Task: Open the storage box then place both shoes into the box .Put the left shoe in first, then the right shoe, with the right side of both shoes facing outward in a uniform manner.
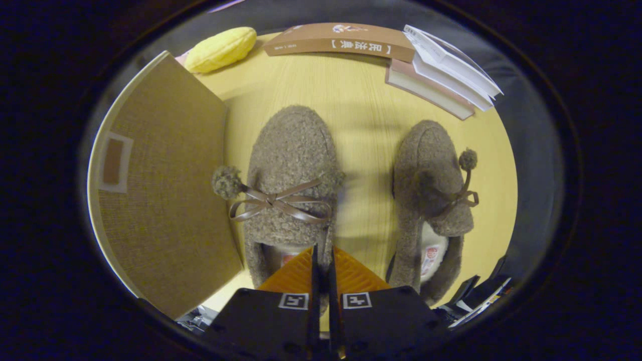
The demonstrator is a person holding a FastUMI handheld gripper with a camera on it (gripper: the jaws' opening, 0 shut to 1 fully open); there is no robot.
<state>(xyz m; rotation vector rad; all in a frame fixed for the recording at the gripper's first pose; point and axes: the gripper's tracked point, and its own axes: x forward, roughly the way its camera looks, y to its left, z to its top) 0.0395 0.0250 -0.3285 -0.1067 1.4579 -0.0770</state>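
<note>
We see the tongs [323, 260] drawn nearly together at the heel opening of the nearer fuzzy brown slipper [291, 175], perhaps nipping its rim, though we cannot tell. The second slipper [431, 195] lies apart to its right with bare tabletop [361, 105] between them. The woven storage box [165, 185] stands just left, and a yellow cushion [220, 48] and stacked books [431, 70] line the far edge.
</note>
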